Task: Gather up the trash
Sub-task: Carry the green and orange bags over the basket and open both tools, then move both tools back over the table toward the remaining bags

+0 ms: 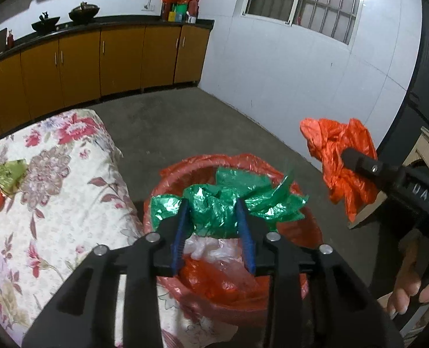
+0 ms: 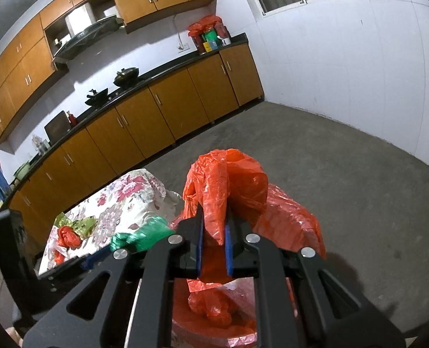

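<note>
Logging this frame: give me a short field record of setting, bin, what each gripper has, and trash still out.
setting: kitchen, floral-covered table beside the bin
bin: red-lined trash bin, plastic already inside
left gripper: green plastic bag between its jaws, over the bin
right gripper: shut on orange plastic bag, near the bin
trash still out: red wad and yellow-green wrapper on the table

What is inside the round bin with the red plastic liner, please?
Inside the round red-lined bin lie crumpled red plastic and some clear whitish plastic. The crumpled green foil bag between the left gripper's fingers covers the rest.
</note>
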`<state>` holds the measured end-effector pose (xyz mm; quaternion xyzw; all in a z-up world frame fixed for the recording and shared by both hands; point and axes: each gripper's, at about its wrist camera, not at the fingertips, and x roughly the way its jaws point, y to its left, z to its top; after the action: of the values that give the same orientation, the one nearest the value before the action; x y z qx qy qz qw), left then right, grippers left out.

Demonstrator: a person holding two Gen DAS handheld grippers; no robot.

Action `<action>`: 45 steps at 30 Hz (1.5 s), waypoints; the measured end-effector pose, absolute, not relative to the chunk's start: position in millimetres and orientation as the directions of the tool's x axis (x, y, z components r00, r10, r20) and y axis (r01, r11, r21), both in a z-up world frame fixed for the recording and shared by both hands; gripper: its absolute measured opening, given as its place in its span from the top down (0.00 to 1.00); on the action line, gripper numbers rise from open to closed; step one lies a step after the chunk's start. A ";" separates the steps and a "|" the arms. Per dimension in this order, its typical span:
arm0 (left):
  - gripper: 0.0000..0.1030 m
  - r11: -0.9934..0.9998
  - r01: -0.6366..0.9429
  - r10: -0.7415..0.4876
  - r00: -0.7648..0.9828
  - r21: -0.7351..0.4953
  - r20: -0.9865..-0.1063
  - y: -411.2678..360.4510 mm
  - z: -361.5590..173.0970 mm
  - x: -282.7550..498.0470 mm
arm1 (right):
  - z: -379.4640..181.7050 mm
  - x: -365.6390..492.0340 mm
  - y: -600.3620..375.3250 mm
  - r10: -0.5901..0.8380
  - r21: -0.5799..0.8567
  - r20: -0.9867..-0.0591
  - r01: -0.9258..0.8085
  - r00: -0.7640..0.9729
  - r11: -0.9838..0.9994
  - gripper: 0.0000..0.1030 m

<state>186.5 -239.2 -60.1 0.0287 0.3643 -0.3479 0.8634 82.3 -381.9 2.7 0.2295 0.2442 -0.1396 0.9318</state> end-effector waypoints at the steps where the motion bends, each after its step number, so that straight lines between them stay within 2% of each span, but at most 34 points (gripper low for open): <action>1: 0.64 0.757 0.621 -0.578 0.487 -0.206 -0.655 -240.5 -63.3 187.3 | 1.9 82.3 -383.3 -0.145 0.363 -0.522 0.373 0.841 0.854 0.79; 6: 0.58 0.754 0.619 -0.572 0.453 -0.220 -0.684 -242.8 -79.8 191.2 | -7.0 84.7 -388.5 -0.136 0.375 -0.539 0.382 0.831 0.845 0.65; 12: 0.52 0.772 0.598 -0.551 0.463 -0.214 -0.694 -232.3 -87.5 195.1 | -9.5 82.9 -388.3 -0.152 0.355 -0.550 0.395 0.821 0.847 0.62; 17: 0.37 0.834 0.535 -0.474 0.570 -0.134 -0.671 -205.3 -83.4 196.3 | -5.2 84.6 -377.3 -0.190 0.301 -0.537 0.397 0.822 0.867 0.44; 21: 0.32 0.881 0.467 -0.399 0.641 -0.080 -0.655 -175.6 -80.7 200.8 | -4.2 92.6 -363.8 -0.194 0.261 -0.531 0.377 0.825 0.889 0.31; 24: 0.30 0.909 0.414 -0.340 0.683 -0.041 -0.647 -148.9 -80.3 206.4 | -4.4 102.4 -349.5 -0.190 0.223 -0.533 0.353 0.824 0.908 0.26; 36: 0.28 0.989 0.143 -0.093 0.779 0.031 -0.620 -13.7 -84.5 226.3 | -1.4 162.0 -261.2 -0.019 0.163 -0.548 0.129 0.837 0.978 0.26; 45: 0.28 0.997 -0.079 0.073 0.811 0.015 -0.580 89.1 -80.7 231.3 | -1.9 243.5 -149.9 0.205 0.167 -0.569 -0.132 0.796 0.977 0.36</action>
<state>231.3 89.1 -80.7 -0.0048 0.3048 0.0400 0.9516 243.5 -149.9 -1.9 0.0596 0.3064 0.0890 0.9459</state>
